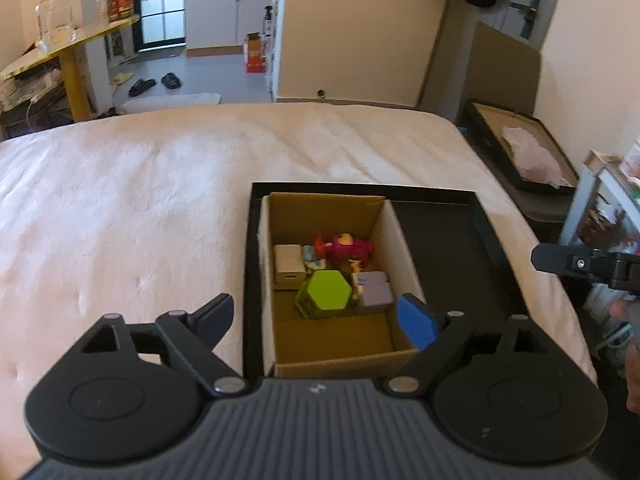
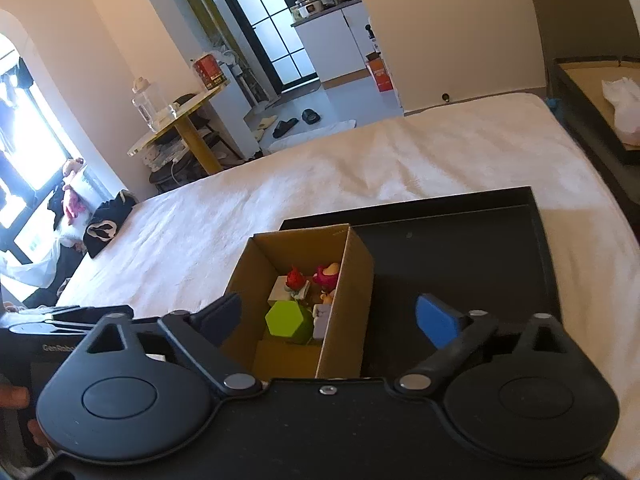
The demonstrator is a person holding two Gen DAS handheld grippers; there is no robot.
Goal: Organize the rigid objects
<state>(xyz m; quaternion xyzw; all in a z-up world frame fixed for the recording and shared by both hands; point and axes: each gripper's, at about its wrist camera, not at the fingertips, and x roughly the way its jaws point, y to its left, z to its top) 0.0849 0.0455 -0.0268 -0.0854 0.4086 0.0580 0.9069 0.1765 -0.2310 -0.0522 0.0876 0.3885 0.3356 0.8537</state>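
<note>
An open cardboard box (image 1: 280,208) (image 2: 352,280) stands in the left part of a black tray (image 1: 452,240) (image 2: 460,248) on a white bed. Inside lie a green hexagonal block (image 1: 326,292) (image 2: 286,318), a grey block (image 1: 374,292) (image 2: 322,316), a small white box (image 1: 287,264), a magenta toy (image 1: 348,246) (image 2: 326,272) and a red toy (image 2: 295,278). My left gripper (image 1: 316,320) hangs open above the box's near end, nothing between its fingers. My right gripper (image 2: 328,316) is open too, over the box's right wall, holding nothing. The right gripper's tip (image 1: 576,264) shows at the right edge of the left wrist view.
The white bed (image 1: 140,200) (image 2: 400,160) stretches left and far of the tray. The tray's right half is bare. A second black tray with a plastic bag (image 1: 528,152) (image 2: 600,100) sits off the bed's right side. A yellow side table (image 1: 68,52) (image 2: 180,116) stands beyond the bed.
</note>
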